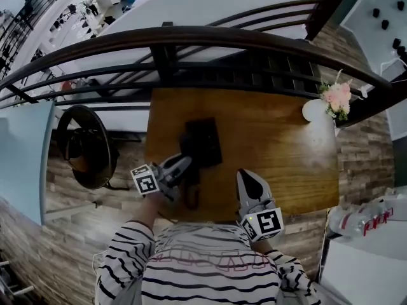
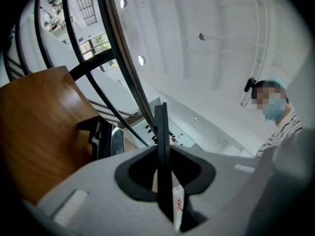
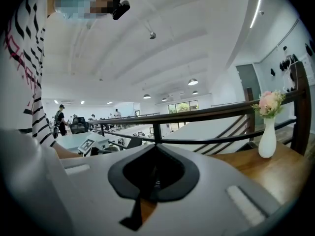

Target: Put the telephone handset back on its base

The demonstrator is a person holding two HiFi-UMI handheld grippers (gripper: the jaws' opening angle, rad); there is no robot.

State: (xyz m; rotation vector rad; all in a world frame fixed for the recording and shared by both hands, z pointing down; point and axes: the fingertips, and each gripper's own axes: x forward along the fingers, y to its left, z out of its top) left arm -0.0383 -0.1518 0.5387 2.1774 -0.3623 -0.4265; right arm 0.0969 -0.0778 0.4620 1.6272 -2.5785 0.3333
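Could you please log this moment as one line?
handset: on table, off base | left gripper: shut, empty, beside handset | right gripper: shut, empty

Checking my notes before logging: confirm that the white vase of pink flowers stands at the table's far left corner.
Wrong side. The white vase of pink flowers stands at the table's far right corner, as the head view shows.
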